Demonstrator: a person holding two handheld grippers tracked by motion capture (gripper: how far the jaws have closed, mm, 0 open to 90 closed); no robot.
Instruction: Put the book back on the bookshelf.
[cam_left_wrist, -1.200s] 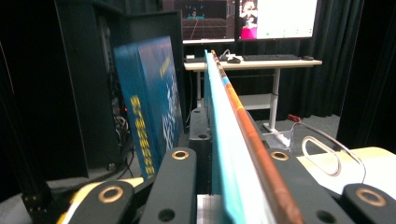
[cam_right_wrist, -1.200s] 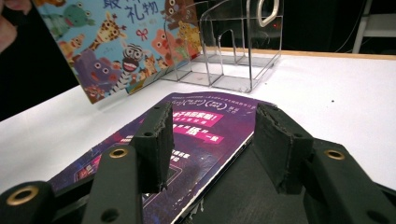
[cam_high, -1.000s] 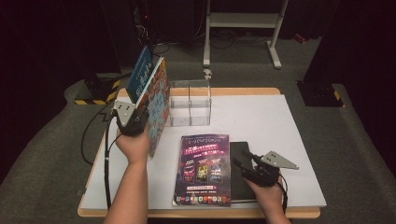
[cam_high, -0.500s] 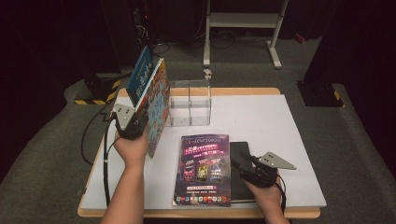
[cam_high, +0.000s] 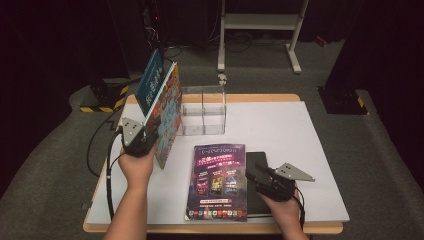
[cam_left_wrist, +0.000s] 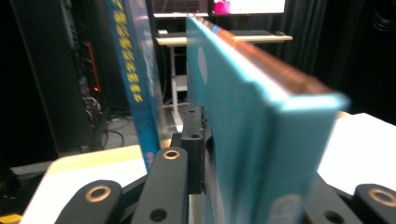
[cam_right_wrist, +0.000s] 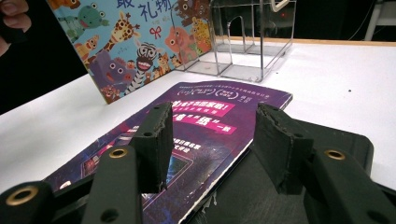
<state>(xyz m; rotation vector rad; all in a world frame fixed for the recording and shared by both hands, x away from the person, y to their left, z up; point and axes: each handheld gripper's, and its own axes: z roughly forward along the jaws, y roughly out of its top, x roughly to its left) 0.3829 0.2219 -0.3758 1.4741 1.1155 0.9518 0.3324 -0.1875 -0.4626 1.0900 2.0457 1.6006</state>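
Standing at centre left of the high view, the picture book (cam_high: 167, 117) sits between the left gripper (cam_high: 145, 137)'s just-loosening jaws, not yet in the clear organizer (cam_high: 204, 110); the right gripper (cam_high: 260, 177) hangs open over the purple magazine (cam_high: 217, 182).

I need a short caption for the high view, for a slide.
Left gripper holds two books upright beside a clear organizer; right gripper rests over a purple magazine.

White table (cam_high: 300, 150) bears purple magazine (cam_high: 217, 180), black book (cam_high: 257, 165), clear organizer (cam_high: 203, 111).
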